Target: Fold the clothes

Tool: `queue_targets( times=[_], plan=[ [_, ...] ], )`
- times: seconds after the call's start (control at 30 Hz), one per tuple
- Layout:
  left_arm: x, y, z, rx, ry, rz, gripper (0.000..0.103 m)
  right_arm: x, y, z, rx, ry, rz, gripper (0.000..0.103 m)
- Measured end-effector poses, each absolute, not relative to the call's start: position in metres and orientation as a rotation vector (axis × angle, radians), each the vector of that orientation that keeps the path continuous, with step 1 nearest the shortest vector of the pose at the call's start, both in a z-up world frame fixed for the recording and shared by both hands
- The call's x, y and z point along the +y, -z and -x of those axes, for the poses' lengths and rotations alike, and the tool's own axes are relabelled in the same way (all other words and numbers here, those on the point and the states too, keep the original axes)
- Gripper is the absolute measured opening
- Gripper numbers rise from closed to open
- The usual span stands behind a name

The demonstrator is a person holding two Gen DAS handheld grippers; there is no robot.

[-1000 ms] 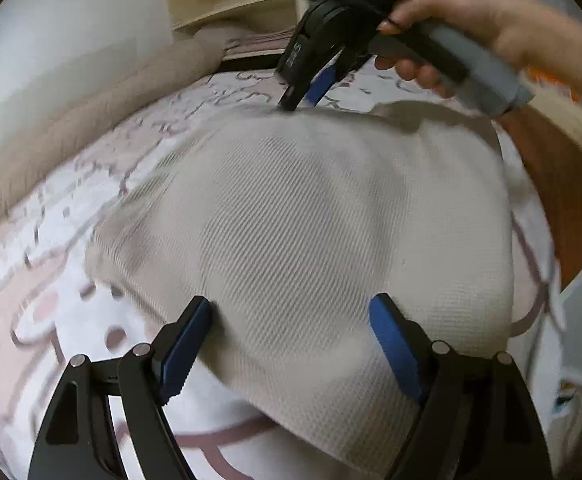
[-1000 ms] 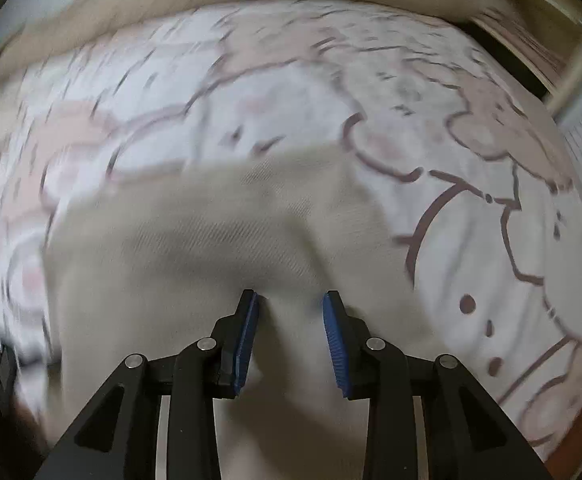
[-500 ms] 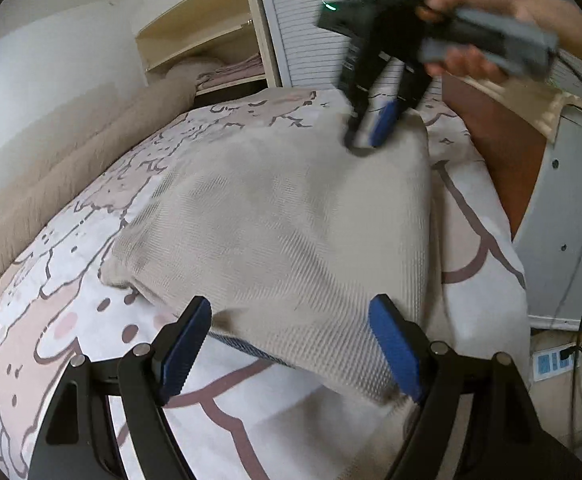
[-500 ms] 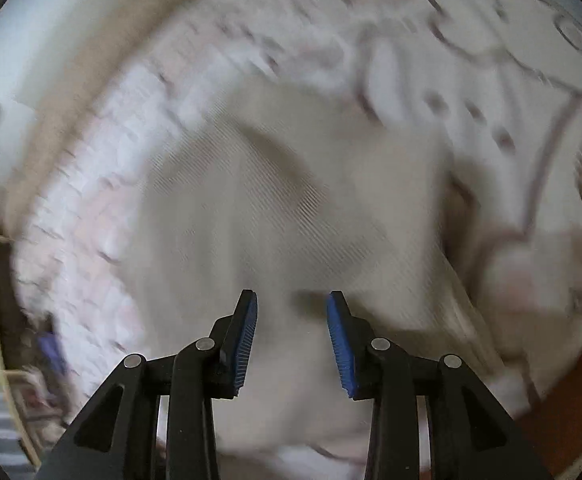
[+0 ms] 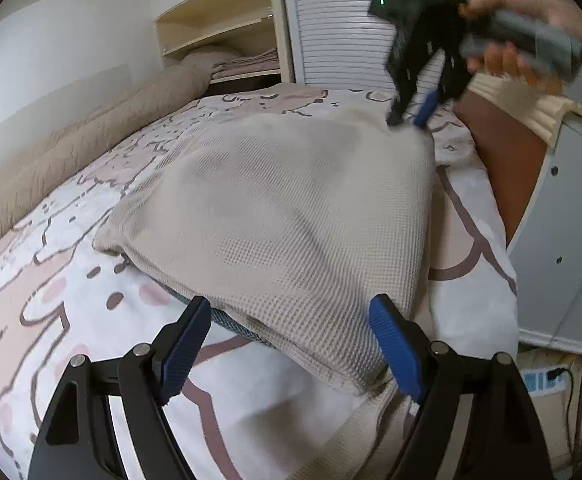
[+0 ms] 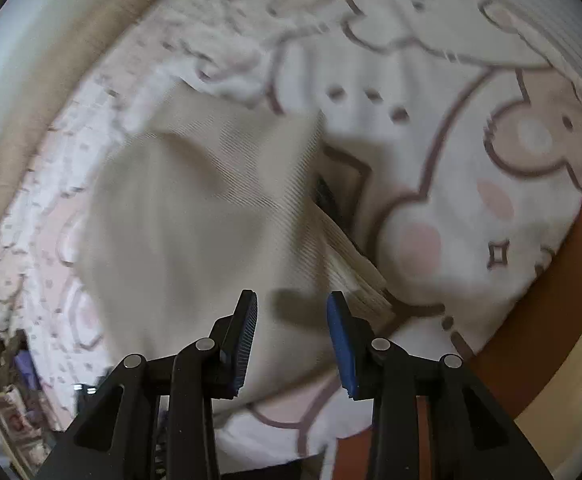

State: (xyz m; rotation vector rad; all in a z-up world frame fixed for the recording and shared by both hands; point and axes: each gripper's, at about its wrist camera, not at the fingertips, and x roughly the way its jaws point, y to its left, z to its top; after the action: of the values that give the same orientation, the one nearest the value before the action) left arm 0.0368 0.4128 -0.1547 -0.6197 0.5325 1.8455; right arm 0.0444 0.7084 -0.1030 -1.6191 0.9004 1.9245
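A beige waffle-knit garment (image 5: 291, 208) lies folded on the cartoon-print bed sheet (image 5: 51, 300), with a dark blue-grey layer showing under its near edge. My left gripper (image 5: 289, 320) is open just above that near edge, one finger on each side and nothing between them. A hand holds my right gripper (image 5: 409, 118) over the garment's far right corner. In the right wrist view the right gripper (image 6: 291, 304) is open above the garment (image 6: 191, 220), beside its ribbed hem (image 6: 355, 276). I cannot tell whether its tips touch the cloth.
A long beige bolster (image 5: 71, 152) runs along the wall on the left. A shelf niche (image 5: 219, 28) and a louvred door (image 5: 339, 40) stand behind the bed. A brown bed frame (image 5: 507, 160), a white cabinet (image 5: 563, 240) and a power strip (image 5: 543, 378) are on the right.
The right gripper has risen from the garment's far edge and swung right to the far corner. The left gripper has drawn back toward the near edge and stayed open.
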Motion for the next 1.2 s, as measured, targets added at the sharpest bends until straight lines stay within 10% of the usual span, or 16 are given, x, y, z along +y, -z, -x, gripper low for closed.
queue_targets(
  times=[0.33, 0.4, 0.47, 0.6, 0.97, 1.2],
  plan=[
    [0.351, 0.114, -0.032, 0.379, -1.875, 0.641, 0.082, 0.673, 0.049, -0.067, 0.979, -2.107, 1.319, 0.036],
    [0.337, 0.103, -0.029, 0.339, -1.885, 0.651, 0.082, 0.653, 0.031, -0.074, 1.045, -2.187, 1.255, 0.054],
    [0.322, 0.087, -0.029, 0.305, -1.905, 0.638, 0.082, 0.628, 0.011, -0.080, 1.087, -2.306, 1.124, 0.099],
    [0.292, 0.057, -0.034, 0.271, -1.952, 0.574, 0.103, 0.561, -0.034, -0.089, 0.876, -2.571, 0.878, 0.099],
    [0.215, 0.009, -0.057, 0.263, -2.052, 0.507, 0.103, 0.420, -0.064, -0.134, 0.257, -2.424, 0.481, 0.100],
    [0.178, -0.005, -0.067, 0.171, -2.143, 0.511, 0.103, 0.373, -0.057, -0.148, 0.255, -2.452, 0.541, 0.100]
  ],
)
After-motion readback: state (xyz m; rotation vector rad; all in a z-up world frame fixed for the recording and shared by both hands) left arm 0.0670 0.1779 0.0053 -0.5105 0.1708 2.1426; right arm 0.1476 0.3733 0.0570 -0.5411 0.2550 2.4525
